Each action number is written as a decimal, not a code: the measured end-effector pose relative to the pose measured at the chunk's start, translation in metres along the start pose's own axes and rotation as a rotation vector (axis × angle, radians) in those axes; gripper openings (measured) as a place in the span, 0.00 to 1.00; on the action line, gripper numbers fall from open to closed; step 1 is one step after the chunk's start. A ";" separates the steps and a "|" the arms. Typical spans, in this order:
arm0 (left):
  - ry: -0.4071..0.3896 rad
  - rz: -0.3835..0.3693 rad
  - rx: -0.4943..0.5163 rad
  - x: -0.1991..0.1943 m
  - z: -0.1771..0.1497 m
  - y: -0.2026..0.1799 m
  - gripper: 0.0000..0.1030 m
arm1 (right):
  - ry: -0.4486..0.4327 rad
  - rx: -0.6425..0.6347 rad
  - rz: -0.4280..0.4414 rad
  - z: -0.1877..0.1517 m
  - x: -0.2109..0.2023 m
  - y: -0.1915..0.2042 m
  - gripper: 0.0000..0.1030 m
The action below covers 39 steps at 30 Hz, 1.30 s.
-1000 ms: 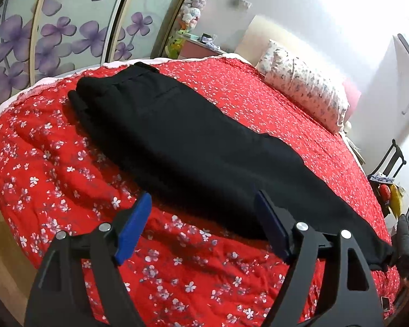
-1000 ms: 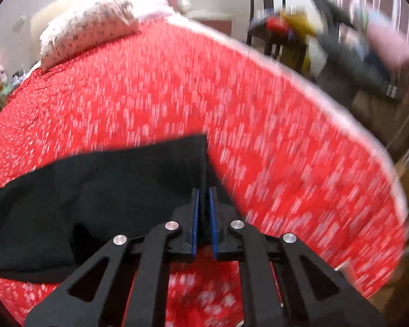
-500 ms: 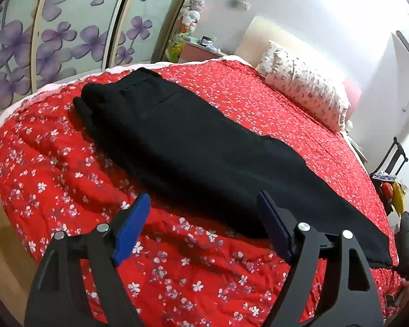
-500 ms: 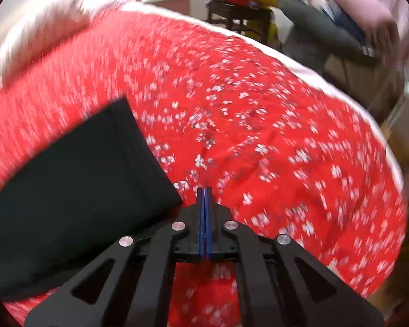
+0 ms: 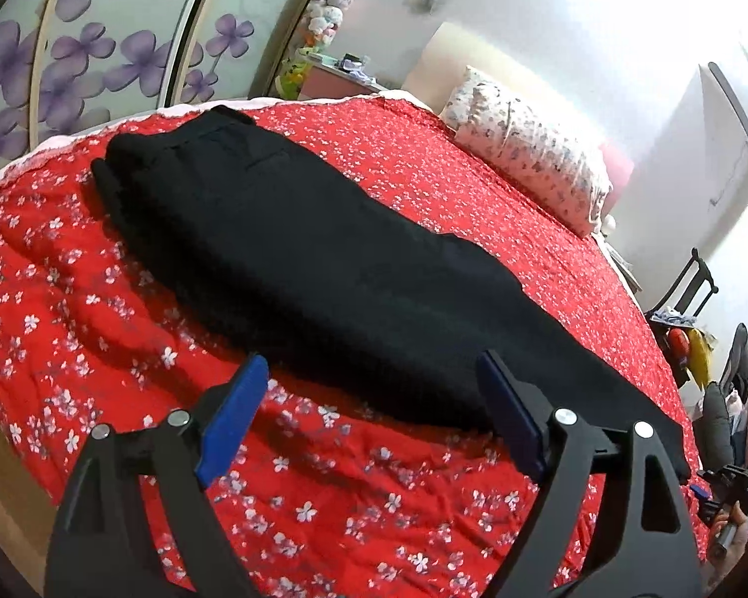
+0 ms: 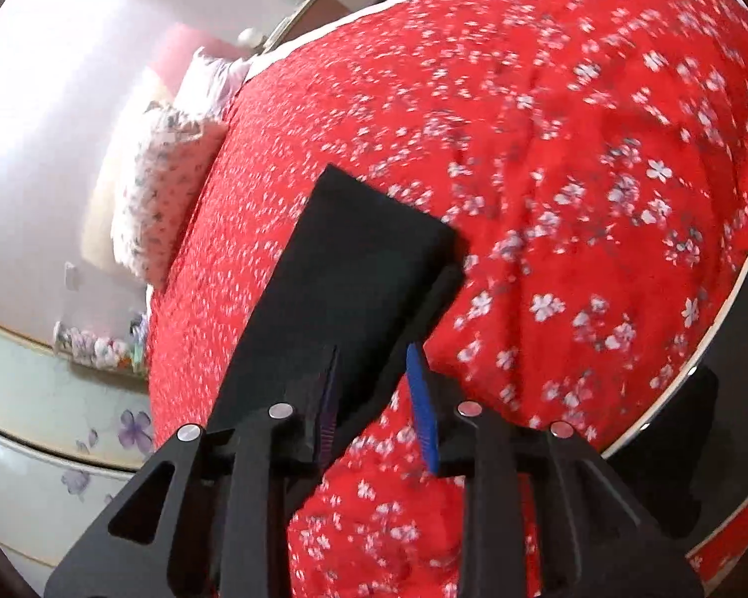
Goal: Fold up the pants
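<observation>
One pair of black pants (image 5: 324,269) lies flat and lengthwise across the red floral bedspread (image 5: 124,329), legs stacked, with open quilt all around. Beyond the pants, a floral pillow (image 5: 528,159) sits at the headboard. The left gripper (image 5: 371,406) hangs wide open before them; the right gripper (image 6: 371,391) is opening, cuff edge between its jaws.

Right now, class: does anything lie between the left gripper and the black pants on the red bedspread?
Nothing visible does: only bare red floral bedspread separates the open left gripper from the long black fabric pants.
</observation>
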<state>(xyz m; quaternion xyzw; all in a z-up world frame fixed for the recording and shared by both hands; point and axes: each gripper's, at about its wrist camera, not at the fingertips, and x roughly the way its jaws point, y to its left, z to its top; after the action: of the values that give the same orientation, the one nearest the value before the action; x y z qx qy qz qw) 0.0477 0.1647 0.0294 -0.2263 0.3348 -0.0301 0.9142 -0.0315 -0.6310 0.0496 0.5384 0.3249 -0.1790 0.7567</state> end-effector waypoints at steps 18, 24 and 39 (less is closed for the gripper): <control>0.038 0.005 -0.033 0.008 -0.007 0.007 0.83 | -0.062 0.229 0.004 0.008 0.015 -0.022 0.42; 0.040 -0.005 -0.037 0.007 -0.008 0.006 0.84 | -0.116 0.131 -0.081 0.004 0.020 -0.009 0.19; 0.024 -0.013 -0.052 -0.002 -0.007 0.013 0.84 | -0.226 -0.374 0.066 -0.034 -0.005 0.129 0.13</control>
<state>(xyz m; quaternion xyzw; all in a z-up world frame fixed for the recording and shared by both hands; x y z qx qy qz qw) 0.0404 0.1744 0.0207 -0.2519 0.3448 -0.0301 0.9038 0.0344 -0.5541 0.1360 0.3753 0.2477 -0.1502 0.8805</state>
